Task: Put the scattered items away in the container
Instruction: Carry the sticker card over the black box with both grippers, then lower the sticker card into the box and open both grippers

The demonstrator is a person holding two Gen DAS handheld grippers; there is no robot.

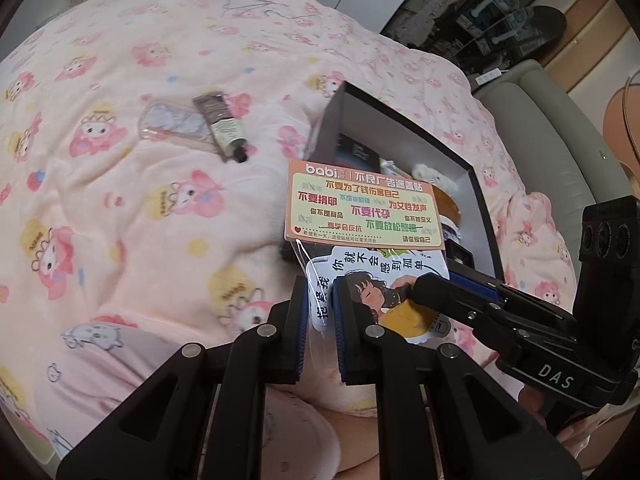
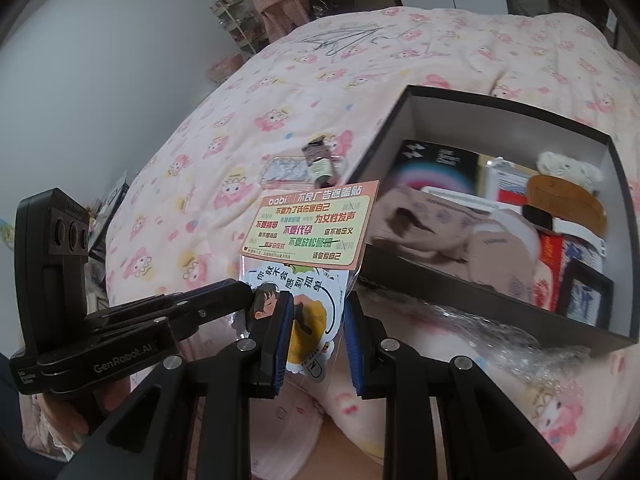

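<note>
Gripping the sticker pack [image 1: 362, 208], both hand-held grippers; only right-wrist reveals box [image 2: 480, 296] contents.

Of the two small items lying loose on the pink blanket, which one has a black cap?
The green-and-brown tube, not the clear plastic packet touching it.

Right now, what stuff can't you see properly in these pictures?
- Sticker pack: its lower part is covered by both grippers' fingers in each wrist view.
- Box: the far right end is cut off by the right wrist view's edge; the left wrist view hides most of its contents behind the pack.
- Brown pile in the box: too blurred to identify.
- Small tube and clear packet: labels too small to read.
</note>
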